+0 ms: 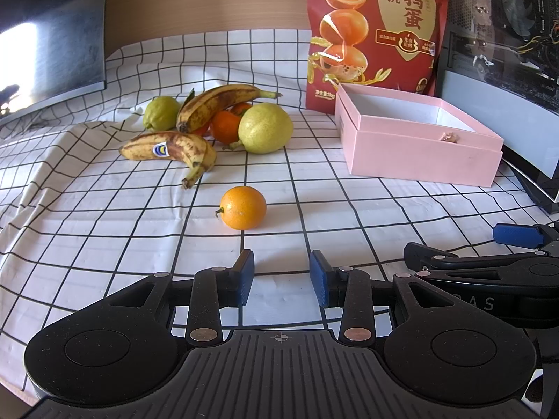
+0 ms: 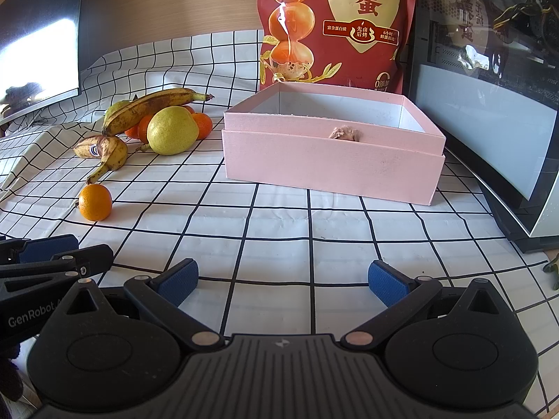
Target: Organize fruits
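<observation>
A lone orange [image 1: 242, 207] lies on the checked cloth just ahead of my left gripper [image 1: 282, 258], whose blue pads stand a narrow gap apart with nothing between them. Behind it is a pile: two spotted bananas [image 1: 167, 146], a big yellow-green pear [image 1: 265, 127], a smaller green pear [image 1: 160, 113] and more oranges [image 1: 225, 125]. An open pink box [image 2: 328, 160] stands to the right, straight ahead of my right gripper [image 2: 283, 269], which is wide open and holds nothing. The box interior is mostly hidden by its wall; a small pinkish scrap [image 2: 344, 133] sits at its front rim.
A tall red snack bag [image 1: 377, 35] stands behind the box. A dark monitor [image 1: 52, 35] is at the left rear and a glass-sided computer case [image 2: 489, 104] is close on the right. The cloth [image 2: 279, 220] is wrinkled at the left.
</observation>
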`<action>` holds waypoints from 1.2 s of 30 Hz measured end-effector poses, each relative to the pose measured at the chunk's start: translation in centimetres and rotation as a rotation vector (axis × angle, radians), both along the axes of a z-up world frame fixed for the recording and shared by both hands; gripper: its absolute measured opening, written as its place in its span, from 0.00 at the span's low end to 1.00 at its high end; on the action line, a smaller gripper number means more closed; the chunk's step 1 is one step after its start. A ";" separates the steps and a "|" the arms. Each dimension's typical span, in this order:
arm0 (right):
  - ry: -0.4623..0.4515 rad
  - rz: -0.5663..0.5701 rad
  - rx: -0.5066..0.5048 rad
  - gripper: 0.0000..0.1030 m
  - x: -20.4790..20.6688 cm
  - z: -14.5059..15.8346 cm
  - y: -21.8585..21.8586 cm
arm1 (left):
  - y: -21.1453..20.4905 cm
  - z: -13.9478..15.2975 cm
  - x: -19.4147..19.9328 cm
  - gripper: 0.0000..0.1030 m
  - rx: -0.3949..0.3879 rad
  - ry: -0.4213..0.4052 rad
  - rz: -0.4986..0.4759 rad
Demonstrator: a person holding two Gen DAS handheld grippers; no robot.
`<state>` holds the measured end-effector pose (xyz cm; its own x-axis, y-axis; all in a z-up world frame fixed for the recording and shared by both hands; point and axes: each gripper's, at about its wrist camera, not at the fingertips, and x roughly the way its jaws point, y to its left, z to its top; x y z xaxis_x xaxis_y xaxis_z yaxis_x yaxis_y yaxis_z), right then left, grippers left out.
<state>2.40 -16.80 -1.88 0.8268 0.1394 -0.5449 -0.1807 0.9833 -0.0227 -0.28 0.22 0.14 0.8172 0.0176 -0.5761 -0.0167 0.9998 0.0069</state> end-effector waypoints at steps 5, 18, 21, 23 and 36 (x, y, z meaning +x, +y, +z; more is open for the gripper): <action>0.000 0.000 0.000 1.00 0.0 0.0 0.0 | 0.0 0.0 0.0 0.38 0.000 -0.001 0.000; 0.000 0.000 0.000 1.00 -0.1 0.0 -0.1 | -0.1 0.0 0.0 0.38 -0.001 0.000 0.001; 0.002 0.001 0.000 1.00 0.0 0.0 0.0 | -0.1 0.0 0.0 0.38 -0.002 0.004 0.001; 0.008 0.003 -0.002 1.00 0.1 0.0 0.3 | -0.2 0.1 0.1 0.38 -0.006 0.014 -0.001; 0.208 0.108 -0.044 1.00 2.1 1.7 0.0 | 4.7 2.4 2.0 0.29 -0.232 0.225 -0.072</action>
<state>4.50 -16.81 -0.19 0.6777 0.1936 -0.7094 -0.2904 0.9568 -0.0163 1.77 4.92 2.52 0.6630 -0.1886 -0.7245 0.0306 0.9738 -0.2255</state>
